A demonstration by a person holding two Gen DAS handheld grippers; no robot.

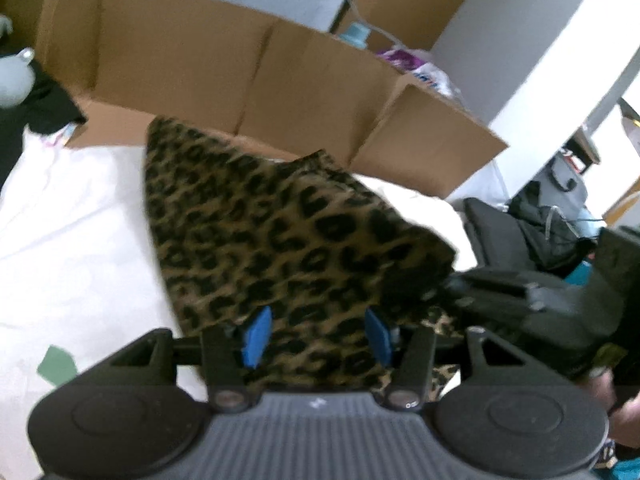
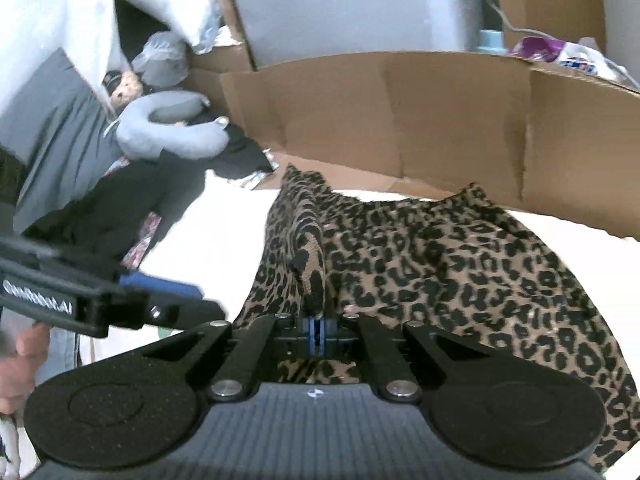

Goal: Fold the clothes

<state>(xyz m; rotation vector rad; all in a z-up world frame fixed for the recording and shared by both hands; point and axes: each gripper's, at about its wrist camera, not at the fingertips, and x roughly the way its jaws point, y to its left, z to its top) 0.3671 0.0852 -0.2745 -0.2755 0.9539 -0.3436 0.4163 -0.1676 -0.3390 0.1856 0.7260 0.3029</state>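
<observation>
Pinching a raised ridge of the tan-and-black leopard-print fabric garment [image 2: 440, 264], the right gripper [image 2: 319, 338] has its blue pads pressed together on the cloth, and that ridge runs up and away from the jaws like a little tent. Over on the other side, the left gripper [image 1: 316, 338] sits with its blue-tipped fingers [image 1: 256, 336] spread apart, the print showing in the gap between them but nothing clamped. The garment lies spread over the white sheet-covered surface [image 1: 72, 240], far edge close to the brown cardboard box wall [image 1: 248, 76].

So where's the danger? The hold is on one narrow pleat (only a small bite of cloth by the look of it), and a quick pull could slip it free and drop the fold crooked. With the left jaws parted, nothing anchors the other side, so the whole piece may drag across the sheet rather than crease. Both grippers sit close together, too, and could knock one another. Motion blur hides the near hem, so I can't tell how it lies.
</observation>
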